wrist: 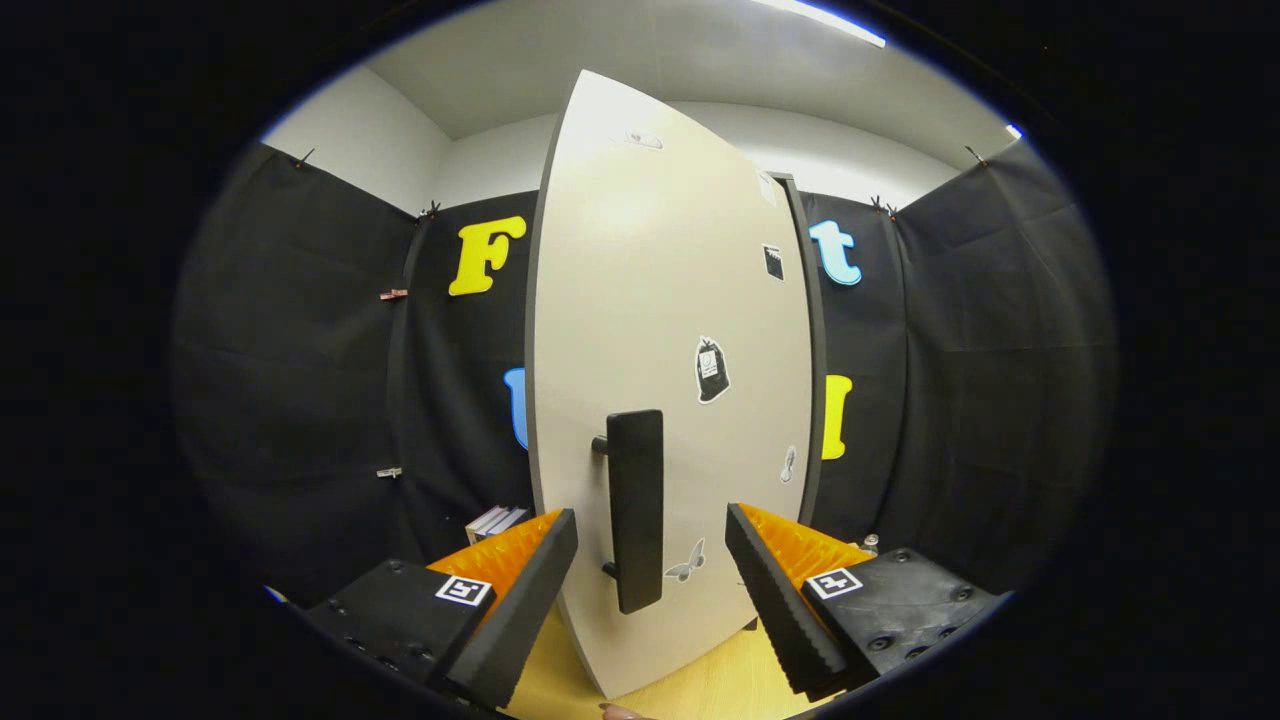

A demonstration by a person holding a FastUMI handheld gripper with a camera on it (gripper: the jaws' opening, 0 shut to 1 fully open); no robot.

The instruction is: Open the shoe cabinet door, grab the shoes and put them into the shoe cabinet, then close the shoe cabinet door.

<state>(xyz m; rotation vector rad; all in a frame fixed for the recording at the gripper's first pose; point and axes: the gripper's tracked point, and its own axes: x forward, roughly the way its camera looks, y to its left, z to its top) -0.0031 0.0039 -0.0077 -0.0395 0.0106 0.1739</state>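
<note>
A: What is the largest item ahead of the gripper [650,590], and why is it angled that way?

B: The shoe cabinet door [660,330]. It stands upright with its free edge toward 9 o'clock and its hinge side toward 3 o'clock. Whether it is shut or slightly ajar cannot be determined. Several stickers [711,369] are fixed to its face.

A: Where is the handle [636,508]?

B: On the lower part of the door, near the free edge. It is a vertical bar standing off the panel on two posts, which leaves room for a finger behind it.

A: State of the fingers?

B: Apart and touching nothing. One finger sits at 9 o'clock of the handle, the other at 3 o'clock, so the bar lies between them and just ahead. This spacing suits closing on the bar.

A: And the shoes?

B: Not located. A stack of books [495,521] lies low at 9 o'clock of the door, beyond the finger on that side.
</note>
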